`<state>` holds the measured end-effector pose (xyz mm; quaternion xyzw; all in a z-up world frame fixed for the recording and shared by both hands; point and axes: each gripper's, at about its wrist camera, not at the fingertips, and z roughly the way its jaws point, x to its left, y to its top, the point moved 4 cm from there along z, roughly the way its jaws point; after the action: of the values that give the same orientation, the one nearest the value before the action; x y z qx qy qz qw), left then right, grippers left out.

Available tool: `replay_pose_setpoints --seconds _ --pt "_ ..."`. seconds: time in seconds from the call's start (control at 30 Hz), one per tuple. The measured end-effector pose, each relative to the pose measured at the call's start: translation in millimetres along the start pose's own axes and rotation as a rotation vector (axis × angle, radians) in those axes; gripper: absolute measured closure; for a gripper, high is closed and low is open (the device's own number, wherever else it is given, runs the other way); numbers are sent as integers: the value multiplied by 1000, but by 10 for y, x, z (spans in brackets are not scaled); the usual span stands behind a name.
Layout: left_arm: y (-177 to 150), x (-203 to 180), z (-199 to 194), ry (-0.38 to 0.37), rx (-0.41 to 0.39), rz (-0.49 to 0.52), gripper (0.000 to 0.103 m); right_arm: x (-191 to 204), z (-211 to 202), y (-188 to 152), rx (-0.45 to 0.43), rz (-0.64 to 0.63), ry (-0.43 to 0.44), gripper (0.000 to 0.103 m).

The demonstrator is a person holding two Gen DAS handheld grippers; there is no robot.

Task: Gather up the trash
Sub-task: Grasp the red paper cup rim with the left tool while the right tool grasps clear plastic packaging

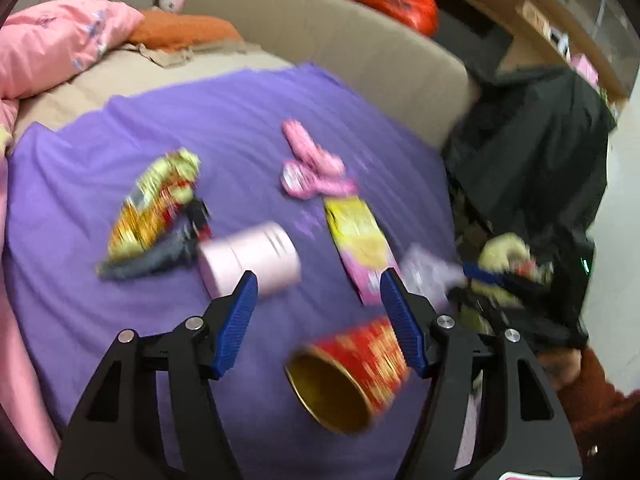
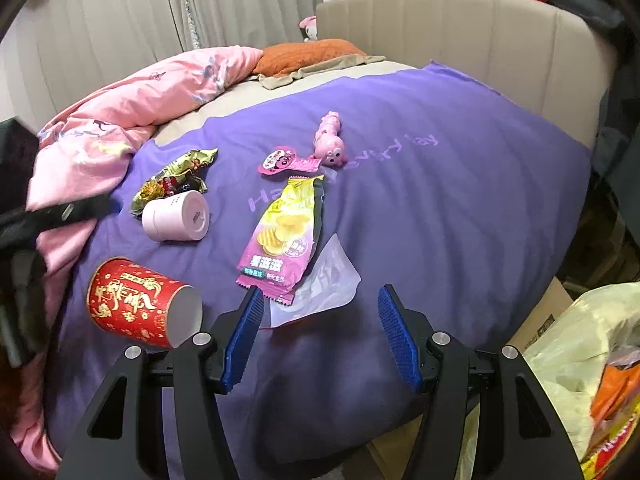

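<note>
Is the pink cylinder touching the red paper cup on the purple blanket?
Apart. The right wrist view shows the pink cylinder lying well above the red paper cup, with a bare stretch of purple blanket between them.

Ahead of the open right gripper (image 2: pixel 320 304), bare purple sheet (image 2: pixel 460 208) stretched to its right up to the headboard (image 2: pixel 460 28), leaving a clear lane. Just beyond its left finger lay a clear wrapper (image 2: pixel 320 284) and a chip bag (image 2: pixel 286 232); a red cup (image 1: pixel 352 376) (image 2: pixel 140 304) lay to its left, between the left gripper's (image 1: pixel 318 292) open jaws. A pink tub (image 1: pixel 248 260) sat touching that gripper's left fingertip in view.
</note>
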<state>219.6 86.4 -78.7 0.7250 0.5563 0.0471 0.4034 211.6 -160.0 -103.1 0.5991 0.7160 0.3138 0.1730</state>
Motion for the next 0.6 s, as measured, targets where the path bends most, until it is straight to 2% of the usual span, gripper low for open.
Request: replay_pose_setpoints --seconds 0.07,0.23,0.3,0.37,0.43,0.47,0.6 --pt "-129 -167 -75 4 26 -13 42 -21 21 -28 -5 9 -5 47" --pt "-483 -286 -211 -8 23 -110 42 -81 55 -82 -20 42 33 47" --pt "-572 -287 -126 26 34 -107 40 -90 116 -70 -20 59 61 55" --pt "-592 -278 -26 36 35 -128 40 -61 203 -56 -3 59 88 80" --pt "-555 -300 0 26 22 -128 40 6 223 -57 0 36 103 91" --pt "-542 -325 3 25 17 -118 40 32 189 -61 -10 22 89 96" --pt "-527 -396 5 1 11 -101 40 30 -53 -87 -57 17 78 98"
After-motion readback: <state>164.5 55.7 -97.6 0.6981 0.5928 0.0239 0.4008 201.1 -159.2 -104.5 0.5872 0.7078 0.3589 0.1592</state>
